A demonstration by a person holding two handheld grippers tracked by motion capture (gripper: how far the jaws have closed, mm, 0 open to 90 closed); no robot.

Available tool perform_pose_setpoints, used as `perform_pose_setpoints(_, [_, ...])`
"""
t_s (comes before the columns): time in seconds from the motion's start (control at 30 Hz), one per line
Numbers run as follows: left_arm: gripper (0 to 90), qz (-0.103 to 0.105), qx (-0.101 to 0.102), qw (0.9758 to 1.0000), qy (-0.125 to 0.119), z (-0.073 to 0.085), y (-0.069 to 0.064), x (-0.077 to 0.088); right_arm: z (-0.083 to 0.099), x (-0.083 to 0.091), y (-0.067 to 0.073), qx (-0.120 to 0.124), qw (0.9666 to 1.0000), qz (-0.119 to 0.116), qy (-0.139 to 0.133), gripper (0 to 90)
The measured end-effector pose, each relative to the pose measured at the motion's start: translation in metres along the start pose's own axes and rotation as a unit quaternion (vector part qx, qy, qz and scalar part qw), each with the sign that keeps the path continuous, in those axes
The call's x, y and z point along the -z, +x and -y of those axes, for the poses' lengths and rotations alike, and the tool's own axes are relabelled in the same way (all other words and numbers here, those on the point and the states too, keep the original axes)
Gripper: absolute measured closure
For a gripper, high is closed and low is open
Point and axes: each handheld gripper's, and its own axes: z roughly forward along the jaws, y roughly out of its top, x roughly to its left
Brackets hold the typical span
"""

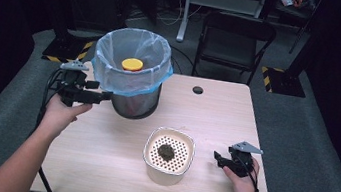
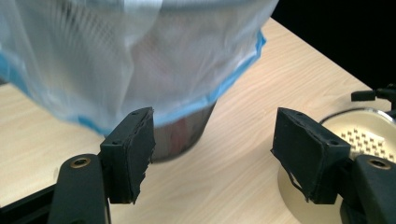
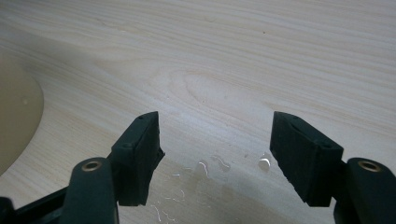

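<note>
A metal bin lined with a translucent bag with a blue hem stands at the table's back left, and a yellow round thing lies inside it. My left gripper is level at the bin's left side, close to the bag. In the left gripper view its jaws stand apart around nothing, with the bin and bag just beyond. A cream bowl with a perforated insert holds a dark clump. To its right, my right gripper rests low over the table, open with bare wood between the jaws.
The wooden table has a small round hole near its far edge. Water droplets lie on the wood in front of the right gripper. A folding chair stands behind the table. The bowl's edge is at that view's left.
</note>
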Motion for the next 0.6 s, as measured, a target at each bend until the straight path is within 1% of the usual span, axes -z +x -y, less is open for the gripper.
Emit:
perform_pose_setpoints(0.1, [29.1,-0.006,0.003,1.0000,-0.002,0.016,0.002,0.002,0.000,0.001,0.000,-0.003,1.0000,0.000,0.000,32.9])
perform_pose_setpoints(0.17, [30.0,-0.004,0.009,0.9999,-0.004,0.025,0.003,0.003,0.000,0.001,0.000,-0.005,1.0000,0.000,-0.001,32.9])
perform_pose_setpoints(0.2, [30.8,-0.008,0.008,0.9999,-0.007,0.030,0.003,0.003,0.000,0.001,0.000,-0.008,1.0000,-0.001,-0.002,32.9])
perform_pose_setpoints(0.27, [31.7,-0.014,0.007,0.9998,-0.010,0.041,0.004,0.004,0.000,0.001,0.000,-0.005,1.0000,0.002,-0.001,32.9])
perform_pose_setpoints(0.33, [31.8,-0.017,0.009,0.9997,-0.012,0.050,0.004,0.004,0.000,0.000,0.000,-0.007,1.0000,-0.001,0.001,32.8])
perform_pose_setpoints(0.37, [31.8,-0.020,0.011,0.9996,-0.013,0.059,0.005,0.004,0.000,0.000,0.000,-0.008,1.0000,-0.001,0.001,32.9])
perform_pose_setpoints(0.4, [31.8,-0.020,0.011,0.9996,-0.013,0.059,0.005,0.004,0.000,0.000,0.000,-0.008,1.0000,-0.001,0.001,32.8])
perform_pose_setpoints(0.43, [32.0,-0.022,0.013,0.9996,-0.015,0.068,0.006,0.002,0.000,0.000,0.000,-0.008,1.0000,0.000,0.001,32.8])
perform_pose_setpoints(0.6, [32.6,-0.029,0.019,0.9993,-0.013,0.097,0.011,-0.007,0.001,0.000,0.000,-0.008,1.0000,0.001,0.001,32.8])
